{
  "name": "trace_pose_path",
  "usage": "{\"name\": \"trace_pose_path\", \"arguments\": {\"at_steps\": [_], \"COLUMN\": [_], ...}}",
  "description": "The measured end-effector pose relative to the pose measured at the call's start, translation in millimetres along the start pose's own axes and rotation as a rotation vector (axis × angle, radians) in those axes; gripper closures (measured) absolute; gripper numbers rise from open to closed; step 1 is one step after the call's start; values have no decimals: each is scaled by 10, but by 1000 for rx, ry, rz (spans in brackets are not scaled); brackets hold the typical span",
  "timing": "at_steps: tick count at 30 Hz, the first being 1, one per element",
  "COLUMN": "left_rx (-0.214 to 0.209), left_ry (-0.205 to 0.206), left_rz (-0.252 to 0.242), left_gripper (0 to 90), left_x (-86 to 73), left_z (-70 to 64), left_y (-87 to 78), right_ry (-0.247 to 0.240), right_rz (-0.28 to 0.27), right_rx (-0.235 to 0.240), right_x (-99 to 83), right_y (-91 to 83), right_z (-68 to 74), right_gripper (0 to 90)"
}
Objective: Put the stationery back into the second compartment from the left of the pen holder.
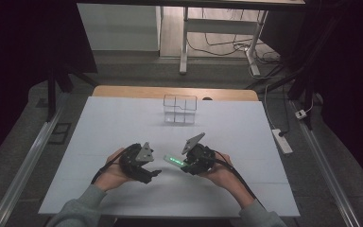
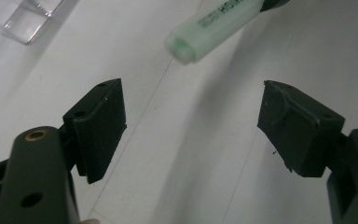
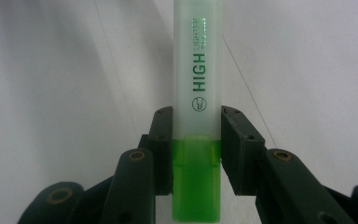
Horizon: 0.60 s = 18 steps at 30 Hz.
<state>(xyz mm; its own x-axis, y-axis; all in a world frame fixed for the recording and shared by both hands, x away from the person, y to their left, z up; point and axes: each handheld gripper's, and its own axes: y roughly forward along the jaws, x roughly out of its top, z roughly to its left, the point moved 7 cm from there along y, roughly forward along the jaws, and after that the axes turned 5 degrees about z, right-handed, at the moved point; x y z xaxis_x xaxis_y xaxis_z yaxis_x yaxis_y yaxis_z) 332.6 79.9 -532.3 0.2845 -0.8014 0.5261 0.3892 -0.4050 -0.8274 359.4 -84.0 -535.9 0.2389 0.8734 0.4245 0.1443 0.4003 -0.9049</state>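
Note:
A pale green highlighter (image 3: 196, 93) with a bright green cap end sticks out between the jaws of my right gripper (image 3: 196, 140), which is shut on it near the cap. In the high view the highlighter (image 1: 173, 160) points left from the right gripper (image 1: 189, 164) toward my left gripper (image 1: 155, 173). My left gripper (image 2: 191, 126) stands open, jaws wide apart, with nothing between them. The highlighter's far end (image 2: 209, 28) hangs just beyond and above the left jaws.
A clear plastic organiser (image 1: 180, 109) with compartments stands at the back middle of the white table (image 1: 123, 123); its corner (image 2: 25, 18) shows in the left gripper view. A power strip (image 1: 282, 140) lies on the floor to the right.

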Motion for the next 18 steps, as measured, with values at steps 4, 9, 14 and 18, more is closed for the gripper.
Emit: {"name": "trace_pose_path", "arguments": {"at_steps": [4,9,14,18], "left_rx": [-28,-52,-77,-112], "left_ry": [47,73,91,128], "left_rz": [20,41,48,58], "left_gripper": [231,243,269,302], "left_x": [98,152,163,169], "left_z": [-15,-31,-46,-105], "left_y": [49,125,168,190], "right_ry": [-30,-59,-95,-134], "right_rz": [9,16,12,19], "right_rx": [7,15,33,46], "right_x": [17,29,53,72], "right_y": [27,53,69,84], "right_z": [21,45,93,147], "right_gripper": [663,663,663,663]}}
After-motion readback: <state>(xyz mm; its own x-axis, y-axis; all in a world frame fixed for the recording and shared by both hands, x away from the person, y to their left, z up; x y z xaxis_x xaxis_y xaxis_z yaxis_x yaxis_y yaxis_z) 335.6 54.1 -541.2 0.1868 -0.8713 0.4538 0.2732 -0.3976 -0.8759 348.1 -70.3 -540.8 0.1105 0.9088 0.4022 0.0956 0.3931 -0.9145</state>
